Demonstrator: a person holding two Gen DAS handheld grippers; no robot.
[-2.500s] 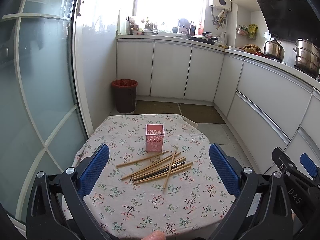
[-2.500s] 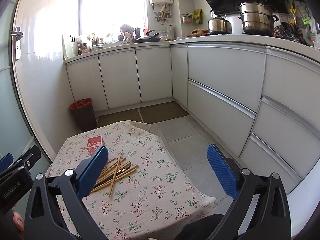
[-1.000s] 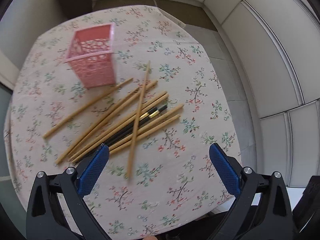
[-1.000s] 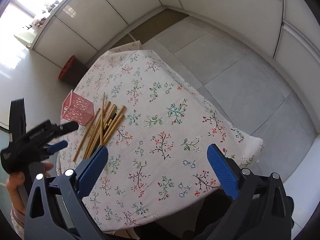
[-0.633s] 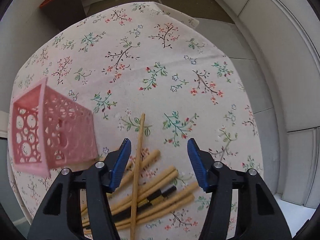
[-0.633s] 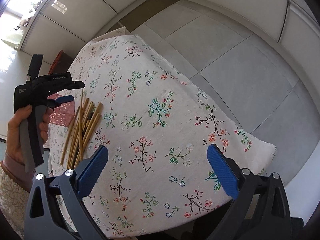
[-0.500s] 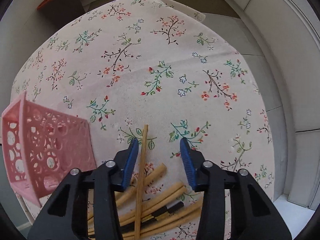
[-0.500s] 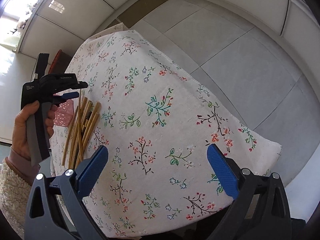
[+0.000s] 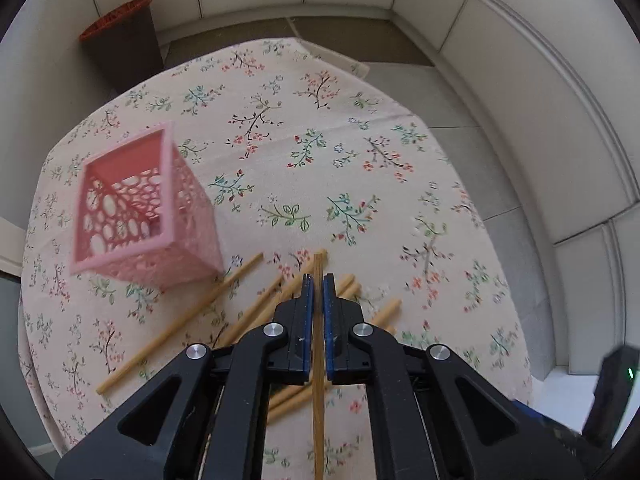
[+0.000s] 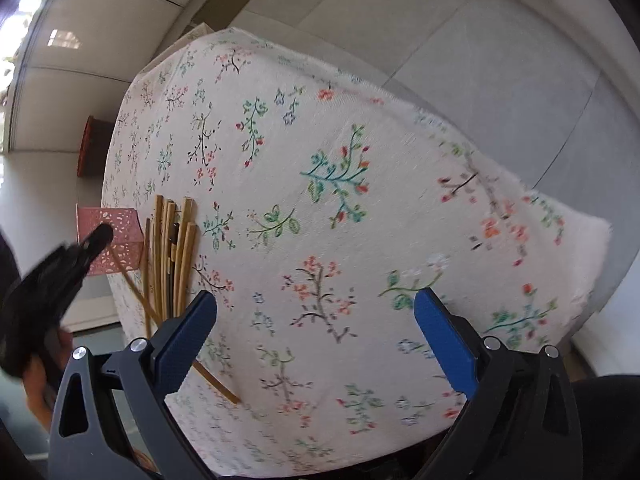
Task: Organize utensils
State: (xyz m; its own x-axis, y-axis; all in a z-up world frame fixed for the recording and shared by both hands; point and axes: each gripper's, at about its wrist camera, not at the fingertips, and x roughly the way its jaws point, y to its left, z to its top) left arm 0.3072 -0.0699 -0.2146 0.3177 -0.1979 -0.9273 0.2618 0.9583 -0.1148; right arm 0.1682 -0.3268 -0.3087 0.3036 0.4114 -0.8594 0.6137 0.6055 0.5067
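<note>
Left gripper (image 10: 96, 238) blurred; chopstick (image 9: 319, 360) bottom cut off.

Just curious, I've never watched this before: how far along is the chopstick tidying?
Barely begun. The pink holder looks empty, so nothing is stored yet. In hand: the left claw is shut on one chopstick. Left to do: drop it in, then the other chopsticks lying on the table. The right claw is open, holding nothing.
</note>
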